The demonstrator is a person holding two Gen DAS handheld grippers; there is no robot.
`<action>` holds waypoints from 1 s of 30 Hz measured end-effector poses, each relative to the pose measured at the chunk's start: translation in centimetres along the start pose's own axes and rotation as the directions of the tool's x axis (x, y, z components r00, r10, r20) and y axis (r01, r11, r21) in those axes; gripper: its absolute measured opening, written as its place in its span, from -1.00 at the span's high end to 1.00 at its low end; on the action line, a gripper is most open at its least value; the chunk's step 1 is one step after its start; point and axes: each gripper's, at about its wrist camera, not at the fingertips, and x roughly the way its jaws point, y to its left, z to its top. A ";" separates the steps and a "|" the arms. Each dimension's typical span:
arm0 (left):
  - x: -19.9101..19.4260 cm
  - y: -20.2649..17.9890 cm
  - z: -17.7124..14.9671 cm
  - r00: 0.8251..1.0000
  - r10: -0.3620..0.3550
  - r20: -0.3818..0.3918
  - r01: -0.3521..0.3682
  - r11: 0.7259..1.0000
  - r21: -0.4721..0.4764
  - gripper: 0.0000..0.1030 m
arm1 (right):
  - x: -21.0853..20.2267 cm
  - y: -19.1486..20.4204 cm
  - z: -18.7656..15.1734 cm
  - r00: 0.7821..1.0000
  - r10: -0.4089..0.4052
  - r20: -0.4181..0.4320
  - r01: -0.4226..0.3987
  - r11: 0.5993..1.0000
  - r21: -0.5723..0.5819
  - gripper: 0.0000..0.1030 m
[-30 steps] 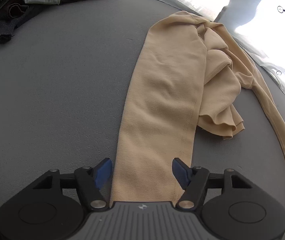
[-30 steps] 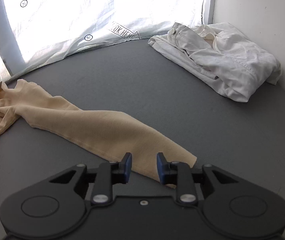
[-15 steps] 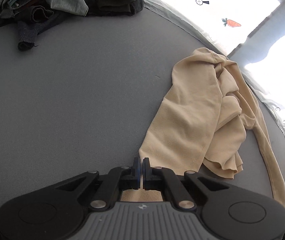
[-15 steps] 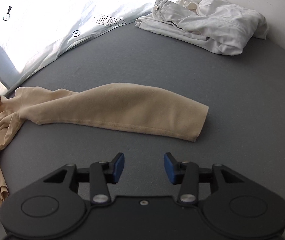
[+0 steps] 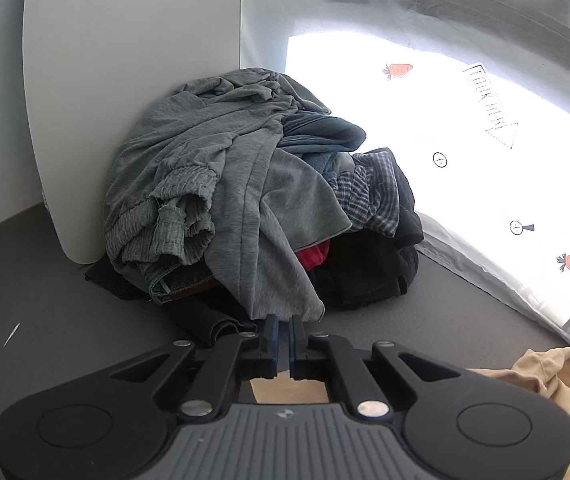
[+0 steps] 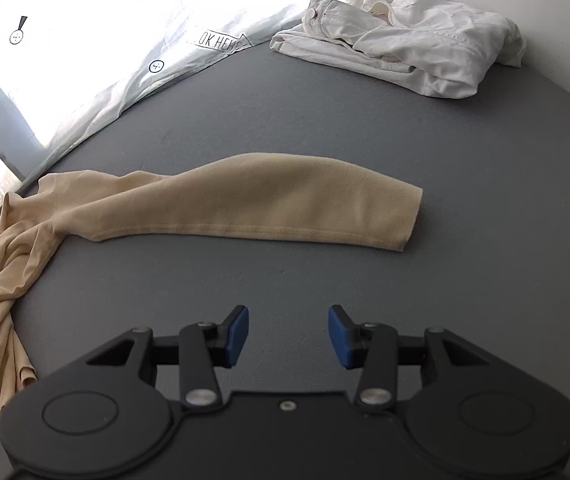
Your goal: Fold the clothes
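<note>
Black grippers (image 6: 288, 330), blue jaws, silver screws.

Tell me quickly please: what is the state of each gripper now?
Left gripper: closed on the tan garment.
Right gripper: open, holding nothing, short of the tan sleeve.

The tan garment (image 6: 269, 204) is seen in a plain sandy beige, unpatterned, on a dark grey bench (image 6: 325, 120). A white garment (image 6: 405, 52), creamy and plain, is seen at the far corner. The heap of clothes (image 5: 245, 208) is made up mostly of heather grey, with dark blue denim, a blue-and-white checked piece (image 5: 369, 196), a scrap of red (image 5: 313, 256) and black. The curtain (image 5: 485, 168) is white, printed with orange carrots and black outline marks. The fingers (image 6: 237, 334) are padded in blue and carried on black frames; the left gripper (image 5: 283, 338) has a grey ribbed body.
</note>
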 end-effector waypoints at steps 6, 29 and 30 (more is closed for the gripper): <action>1.9 -2.3 -8.6 0.923 -0.258 -0.285 0.244 0.966 -0.084 0.53 | 0.4 3.2 0.0 0.959 0.278 -0.052 -0.266 0.950 0.165 0.13; 6.6 -6.3 -14.9 0.738 -0.368 -0.566 0.332 0.928 -0.170 0.31 | 7.6 27.4 -6.6 0.670 0.580 -0.464 -0.607 0.788 0.108 0.74; 6.8 -6.3 -14.8 0.737 -0.369 -0.566 0.333 0.927 -0.172 0.30 | 7.8 27.4 -6.7 0.673 0.577 -0.462 -0.599 0.792 0.117 0.71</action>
